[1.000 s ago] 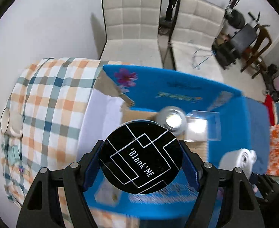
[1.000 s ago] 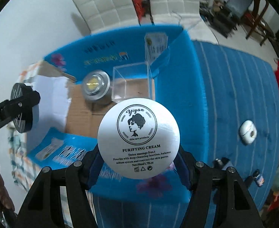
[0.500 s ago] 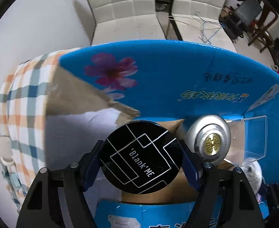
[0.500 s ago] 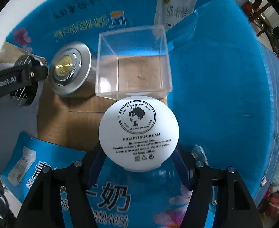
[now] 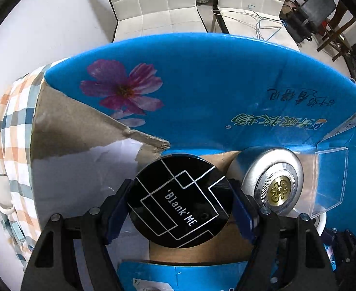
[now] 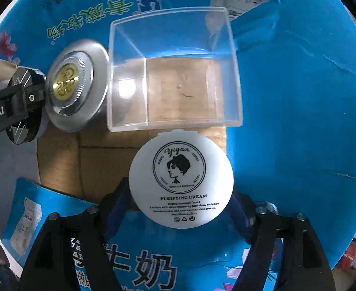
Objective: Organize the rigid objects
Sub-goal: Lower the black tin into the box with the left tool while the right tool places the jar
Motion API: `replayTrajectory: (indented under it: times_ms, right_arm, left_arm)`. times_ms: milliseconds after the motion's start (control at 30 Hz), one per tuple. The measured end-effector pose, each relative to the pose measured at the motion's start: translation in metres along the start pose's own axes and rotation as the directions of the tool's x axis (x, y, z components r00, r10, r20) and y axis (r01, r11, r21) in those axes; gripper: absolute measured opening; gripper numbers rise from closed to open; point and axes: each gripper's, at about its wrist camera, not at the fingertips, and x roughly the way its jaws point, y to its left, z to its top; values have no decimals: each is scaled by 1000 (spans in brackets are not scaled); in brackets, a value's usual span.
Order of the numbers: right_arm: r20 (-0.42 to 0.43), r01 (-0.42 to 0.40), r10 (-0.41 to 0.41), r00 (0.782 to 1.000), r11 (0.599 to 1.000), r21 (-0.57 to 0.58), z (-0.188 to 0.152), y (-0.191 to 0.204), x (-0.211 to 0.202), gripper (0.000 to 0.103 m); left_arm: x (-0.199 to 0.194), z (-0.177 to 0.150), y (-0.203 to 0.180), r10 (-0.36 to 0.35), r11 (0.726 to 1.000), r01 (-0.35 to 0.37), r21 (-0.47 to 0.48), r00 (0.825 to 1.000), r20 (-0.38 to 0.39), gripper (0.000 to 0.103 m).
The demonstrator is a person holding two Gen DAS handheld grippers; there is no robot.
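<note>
Left gripper [image 5: 180, 203]: fingers clamped on the black jar [image 5: 180, 201], lid facing the camera, so it can go down flat
Right gripper [image 6: 181, 205]: pinches the white cream jar [image 6: 181, 181] across its sides
Beyond the fingers: silver tin [image 5: 273, 184] and clear plastic box [image 6: 175, 72] sit side by side on the carton floor
Blue carton [image 5: 202, 80]: flaps open; both jars hang over its bare floor, apparently to join that row
</note>
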Motion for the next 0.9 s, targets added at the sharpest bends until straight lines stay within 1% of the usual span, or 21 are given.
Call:
replayTrajectory:
  times_ms: [67,100,233,267,300,333,500,533,667,733,767,833,900]
  right_arm:
    - [10,14,-14,1000,1000,-11,0,5,-2,88]
    - [15,19,-19,1000,1000,-16,-5,15,-4,89]
    - [29,25,-25,999,999,-21,-6,15,-12,92]
    - [33,26,-25,999,999,-22,-4,14,-15,94]
    - [38,25,-25,999,999,-20,-5,13,-17,95]
    - [41,19,-18,999,1000,-18,-6,11,-19,95]
    - [61,1,0,998,1000,-21,-9,6,-36,96]
    - [71,0,1,997,1000,-25,-20,0,-45,96]
    - [129,-17,21,991,999,-28,-35,-1,-74,96]
    - [159,-29,33,987,999,-28,-46,2,-88,96]
    - [178,-32,37,983,999,-31,-59,0,-99,96]
    - [196,-37,45,979,998,-40,-66,1,-111,96]
    - [224,-39,51,973,998,-56,-83,0,-129,96]
  left_arm:
    - [-1,1,-1,-12,1000,12,1,1000,-3,79]
    - [-2,0,-2,-16,1000,16,1,1000,-4,79]
    - [-11,-6,0,-30,1000,29,-7,1000,-2,85]
    - [-15,-7,2,-39,999,39,-15,999,2,92]
    - [-18,-9,2,-57,998,57,-20,998,6,102]
    - [-21,-10,3,-73,997,73,-27,997,13,103]
    - [-49,-21,9,-64,997,67,-43,996,65,103]
    - [-54,-23,10,-62,997,66,-45,995,74,103]
    - [-79,-41,16,-51,997,57,-58,992,115,103]
    - [-87,-50,18,-35,997,42,-58,993,115,103]
    - [-94,-58,19,-35,997,42,-61,992,119,103]
    - [-104,-67,17,-43,997,52,-63,989,139,103]
    - [-113,-78,16,-41,997,52,-63,986,160,103]
